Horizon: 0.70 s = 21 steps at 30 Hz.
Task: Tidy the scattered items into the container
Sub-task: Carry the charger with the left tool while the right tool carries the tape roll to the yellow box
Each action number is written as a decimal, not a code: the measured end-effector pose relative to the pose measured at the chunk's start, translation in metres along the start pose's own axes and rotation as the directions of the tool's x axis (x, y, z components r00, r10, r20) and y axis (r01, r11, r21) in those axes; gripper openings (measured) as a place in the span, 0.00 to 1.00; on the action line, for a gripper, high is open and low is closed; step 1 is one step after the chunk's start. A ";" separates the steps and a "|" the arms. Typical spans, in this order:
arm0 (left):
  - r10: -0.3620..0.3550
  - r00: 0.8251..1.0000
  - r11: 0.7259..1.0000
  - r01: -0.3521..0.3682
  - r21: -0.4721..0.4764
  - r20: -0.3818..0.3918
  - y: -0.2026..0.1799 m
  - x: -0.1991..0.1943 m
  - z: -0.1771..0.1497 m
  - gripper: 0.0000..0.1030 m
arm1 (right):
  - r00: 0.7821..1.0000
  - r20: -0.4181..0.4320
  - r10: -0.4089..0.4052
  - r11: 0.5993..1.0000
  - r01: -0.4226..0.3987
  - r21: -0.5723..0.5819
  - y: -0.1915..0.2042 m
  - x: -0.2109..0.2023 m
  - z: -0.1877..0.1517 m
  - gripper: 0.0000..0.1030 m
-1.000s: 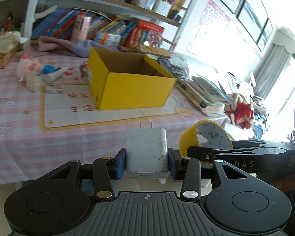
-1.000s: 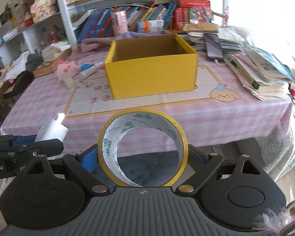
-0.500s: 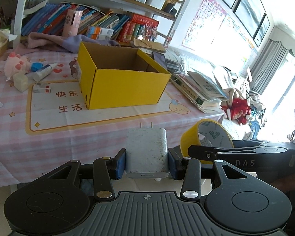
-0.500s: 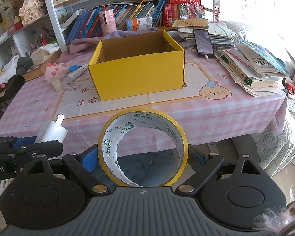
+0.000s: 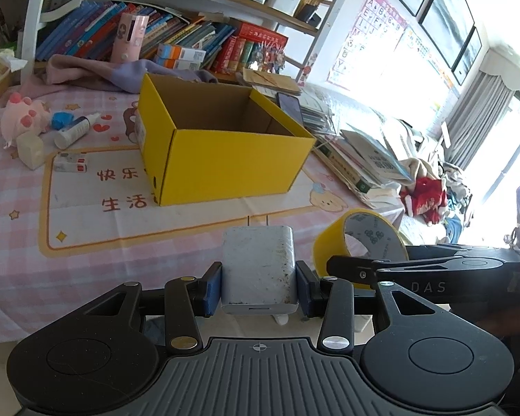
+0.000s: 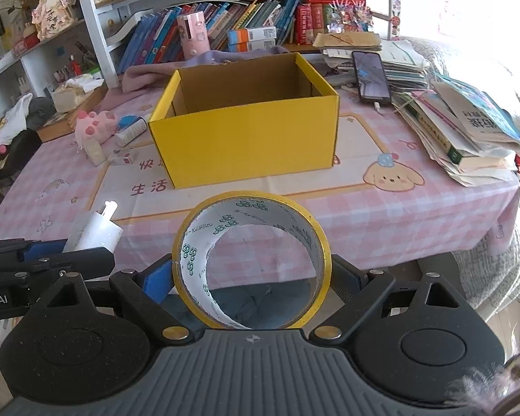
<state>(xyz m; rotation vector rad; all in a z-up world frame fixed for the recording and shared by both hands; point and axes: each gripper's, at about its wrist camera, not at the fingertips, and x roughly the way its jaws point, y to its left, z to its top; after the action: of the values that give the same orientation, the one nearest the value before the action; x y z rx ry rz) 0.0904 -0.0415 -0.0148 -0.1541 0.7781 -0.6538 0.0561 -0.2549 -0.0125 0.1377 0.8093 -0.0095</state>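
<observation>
— Holding anything? 
— Yes. Left gripper jaws squeeze the white charger; right gripper jaws pinch the yellow tape roll. 
— And the yellow box? 
— Straight ahead on the bench, open top up, about as near to both.

Crowded bookshelf, bright curtained window

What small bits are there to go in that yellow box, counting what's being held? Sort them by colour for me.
White: 4 - charger, glue bottle, cream block, small carton
Pink: 1 - plush toy
Yellow: 1 - tape roll
Total: 6
</observation>
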 end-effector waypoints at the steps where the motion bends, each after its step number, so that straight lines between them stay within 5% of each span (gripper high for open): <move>1: 0.002 1.000 1.000 -0.002 -0.001 0.001 0.002 0.002 0.002 0.40 | 1.000 0.000 0.004 1.000 -0.004 -0.002 0.000 0.003 0.003 0.88; 13: 0.020 1.000 1.000 -0.020 -0.010 0.010 0.010 0.027 0.035 0.40 | 0.998 0.012 0.055 0.998 -0.054 -0.043 -0.004 0.035 0.046 0.88; 21: 0.026 0.997 1.000 -0.027 0.011 0.069 0.003 0.042 0.072 0.40 | 0.990 0.111 0.090 0.990 -0.076 -0.123 -0.012 0.039 0.089 0.88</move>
<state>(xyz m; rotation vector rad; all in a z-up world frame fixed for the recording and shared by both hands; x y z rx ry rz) 0.1640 -0.0717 0.0098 -0.1540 0.7089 -0.6251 0.1462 -0.2763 0.0186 0.0577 0.6853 0.1080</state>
